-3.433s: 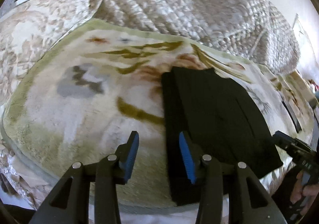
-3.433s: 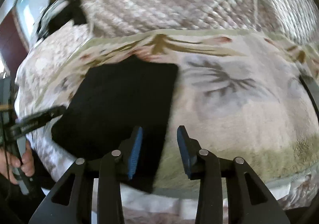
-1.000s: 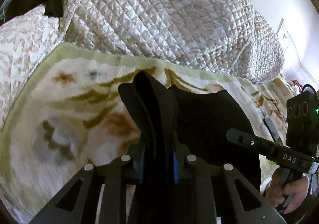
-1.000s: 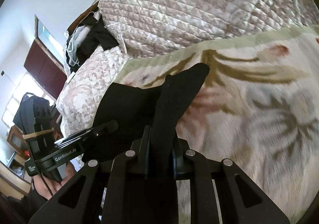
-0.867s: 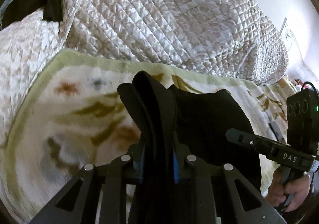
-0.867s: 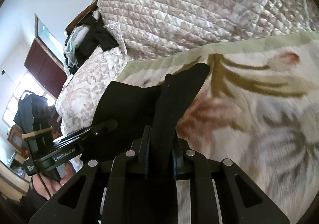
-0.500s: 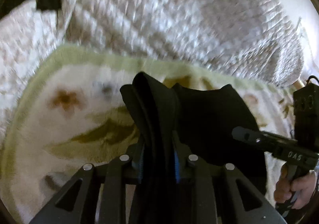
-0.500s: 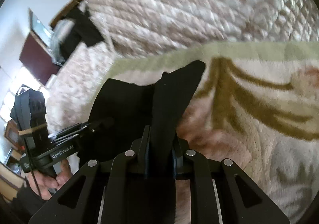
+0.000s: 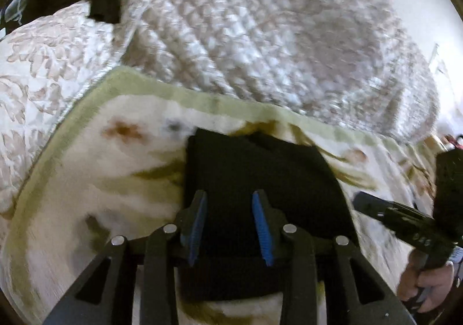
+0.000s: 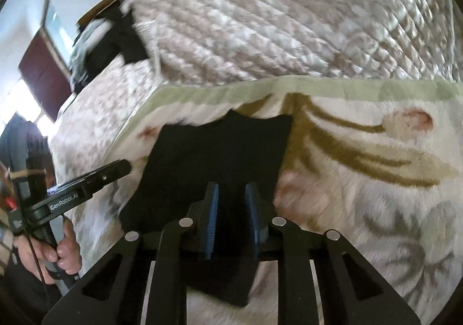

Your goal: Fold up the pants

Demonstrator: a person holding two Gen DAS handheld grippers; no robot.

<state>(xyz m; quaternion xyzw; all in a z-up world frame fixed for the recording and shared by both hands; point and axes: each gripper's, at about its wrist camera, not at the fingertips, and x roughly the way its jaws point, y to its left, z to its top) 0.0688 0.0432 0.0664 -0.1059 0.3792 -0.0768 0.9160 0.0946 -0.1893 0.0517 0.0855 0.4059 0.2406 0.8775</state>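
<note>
The black pants (image 9: pixel 254 168) lie folded into a flat rectangle on the flowered blanket (image 9: pixel 101 180). My left gripper (image 9: pixel 229 194) hovers over their near left part. Its jaws are opening, and the blue pads (image 9: pixel 199 220) stand clear of the cloth. In the right wrist view the pants (image 10: pixel 220 151) lie flat under my right gripper (image 10: pixel 232 187). Its pads (image 10: pixel 212 218) are a narrow gap apart and no cloth rises between them. Each view shows the other gripper's body at the side, held in a hand (image 10: pixel 60 255).
A bulky quilted cover (image 9: pixel 260 35) is heaped just behind the blanket's green border (image 10: pixel 347 87). Dark clothes (image 10: pixel 113 35) are piled at the far left of the bed. Bare blanket (image 10: pixel 361 180) stretches to the right of the pants.
Both grippers carried the held-up fold forward and down, then let go. The pants now lie flat, doubled over. Both pairs of pads stand apart, the left wider.
</note>
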